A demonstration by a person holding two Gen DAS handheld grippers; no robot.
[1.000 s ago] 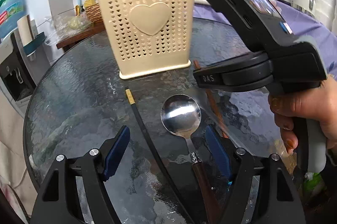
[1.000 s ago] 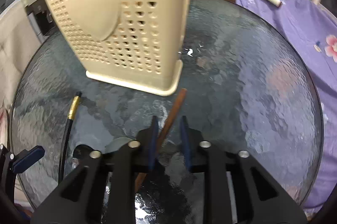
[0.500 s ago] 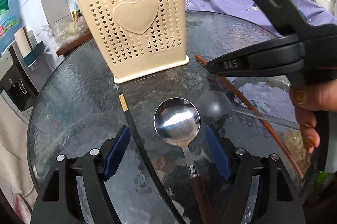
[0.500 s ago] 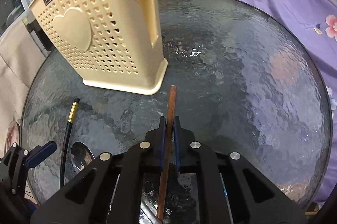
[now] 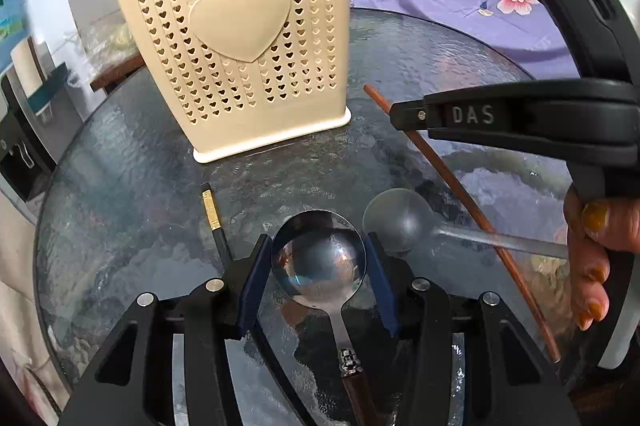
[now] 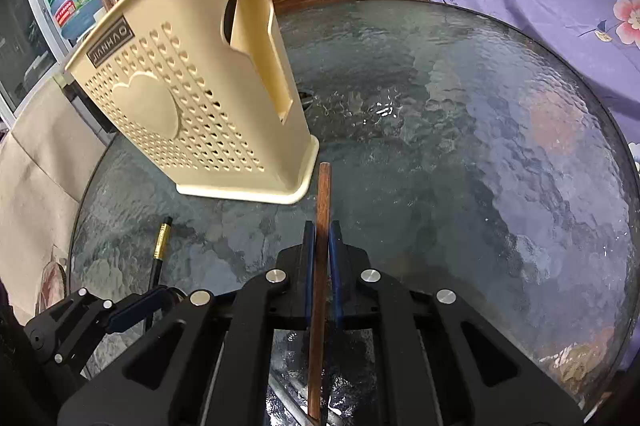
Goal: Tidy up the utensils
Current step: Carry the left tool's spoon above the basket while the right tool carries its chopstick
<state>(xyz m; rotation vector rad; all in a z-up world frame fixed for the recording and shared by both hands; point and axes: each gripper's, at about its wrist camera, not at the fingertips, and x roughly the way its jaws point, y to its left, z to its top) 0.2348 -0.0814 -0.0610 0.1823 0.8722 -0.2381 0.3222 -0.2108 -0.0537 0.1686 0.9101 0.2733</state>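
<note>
Left gripper (image 5: 319,268) pinches spoon (image 5: 319,258) bowl: rigid, slippery, probably light; right gripper (image 6: 322,246) clamps stiff chopstick (image 6: 320,274) mid-shaft.

1. I see a round textured glass table (image 6: 460,154).
2. Cream perforated utensil holder (image 5: 240,42) stands upright on it.
3. Black gold-tipped chopstick (image 5: 214,222) lies in front of the holder.
4. Second spoon (image 5: 400,222) lies right of that.
</note>
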